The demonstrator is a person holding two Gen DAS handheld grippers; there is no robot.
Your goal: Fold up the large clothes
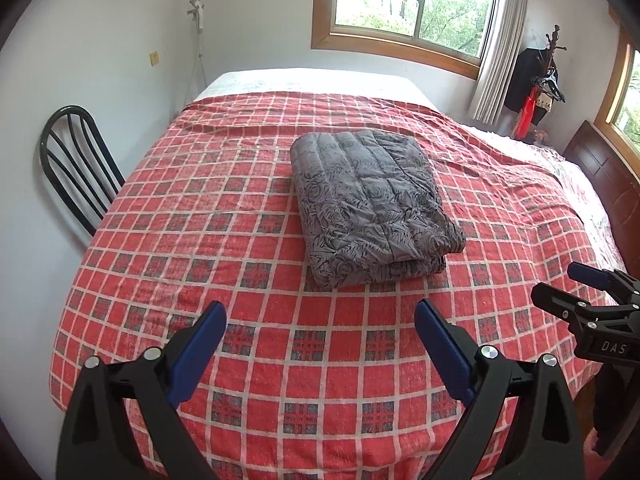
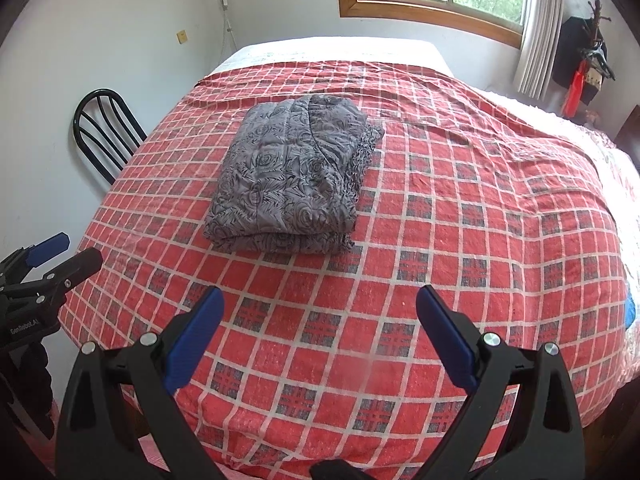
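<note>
Your folding looks finished, or very nearly so. The grey quilted garment (image 1: 372,208) lies as a compact, several-layer rectangle on the red plaid bedspread (image 1: 200,220), about mid-bed and set back from the near edge. Its stacked edges face you, and in the right wrist view a bit of patterned fabric sticks out along its right side, toward the far corner. That loose bit is the only thing you might still tuck in; otherwise the stack sits flat and square enough to leave.

Your left gripper (image 1: 320,340) hangs over the near edge of the bed with its fingers spread wide and nothing between them. Your right gripper (image 2: 320,328) does the same, fingers wide apart, empty, clear of the garment. Each one shows at the edge of the other's view, well apart.

Around the bed, a black metal chair (image 1: 76,168) stands against the wall by the left edge, a window (image 1: 412,0) with a curtain (image 1: 500,40) sits beyond the far edge, and a coat rack (image 1: 540,80) with hanging items fills the far right corner. Nothing lies on the bedspread between you and the garment, so your path to it is open.
</note>
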